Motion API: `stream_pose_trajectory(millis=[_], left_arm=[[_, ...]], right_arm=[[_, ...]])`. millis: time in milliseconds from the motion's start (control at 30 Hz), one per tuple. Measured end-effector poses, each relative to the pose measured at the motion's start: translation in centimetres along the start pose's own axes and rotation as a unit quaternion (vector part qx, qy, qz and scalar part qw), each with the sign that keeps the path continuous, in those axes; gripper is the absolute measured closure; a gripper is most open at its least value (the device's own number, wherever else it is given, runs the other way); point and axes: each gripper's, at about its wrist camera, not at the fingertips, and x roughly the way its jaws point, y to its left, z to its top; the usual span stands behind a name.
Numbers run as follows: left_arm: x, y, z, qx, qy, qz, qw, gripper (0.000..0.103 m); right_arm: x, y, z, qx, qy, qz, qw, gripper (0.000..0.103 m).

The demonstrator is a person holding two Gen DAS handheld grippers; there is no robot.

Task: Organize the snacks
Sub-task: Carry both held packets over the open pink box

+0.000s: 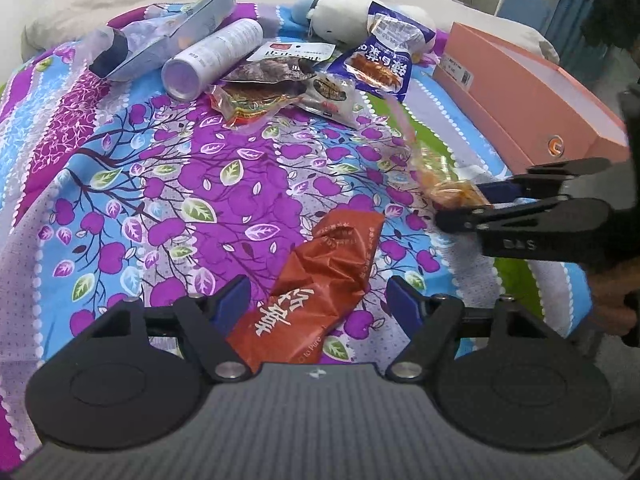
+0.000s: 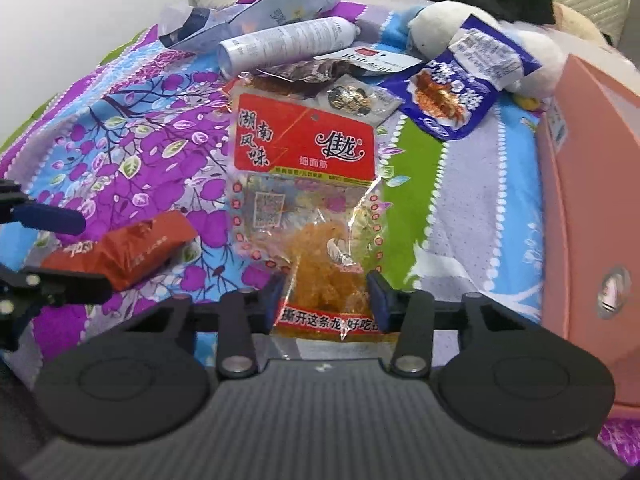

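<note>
My right gripper is shut on a clear snack bag with a red label and holds it above the bedspread; it also shows in the left wrist view, with the right gripper beside it. My left gripper is open, its jaws on either side of an orange-red snack packet lying on the bedspread; the packet also shows in the right wrist view. More snacks lie in a pile at the back: a blue packet, a dark packet.
A pink box stands at the right on the purple flowered bedspread. A white cylinder can, a torn blue-grey bag and a white plush toy lie at the back.
</note>
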Motion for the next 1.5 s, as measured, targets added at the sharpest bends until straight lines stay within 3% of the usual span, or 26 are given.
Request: stream_pose_trajectory(millis=[133,200,367,600,1000,1500], left_arm=[[0.8,-0.1,0.3,0.004,0.004,0.000,1.0000,0.026],[1.4,-0.2,0.3,0.005,0.008,-0.001,1.0000,0.033],[2.3,-0.5,0.3,-0.003,0.007,0.012,0.9999,0.040],[1.6,-0.7,0.7,-0.037,0.000,0.011,0.9992,0.042],[-2.5,-2.4,2.7,-0.099,-0.047,0.012,0.9939,0.042],[-9.2,-7.7,6.5,-0.104,-0.108,-0.012,0.9887,0.042]], right_arm=[[-1.4,0.1,-0.8,0.006,-0.004,-0.017,1.000,0.061],[-1.9,0.1,-1.3,0.007,-0.003,-0.029,1.000,0.061],[-2.8,0.7,-2.7,-0.002,0.002,-0.042,0.999,0.061],[-3.7,0.7,-3.3,0.015,-0.007,-0.055,0.998,0.061],[-7.4,0.5,-2.2,0.050,-0.044,-0.055,0.996,0.061],[-14.9,-0.9,-0.4,0.072,-0.104,-0.065,0.990,0.062]])
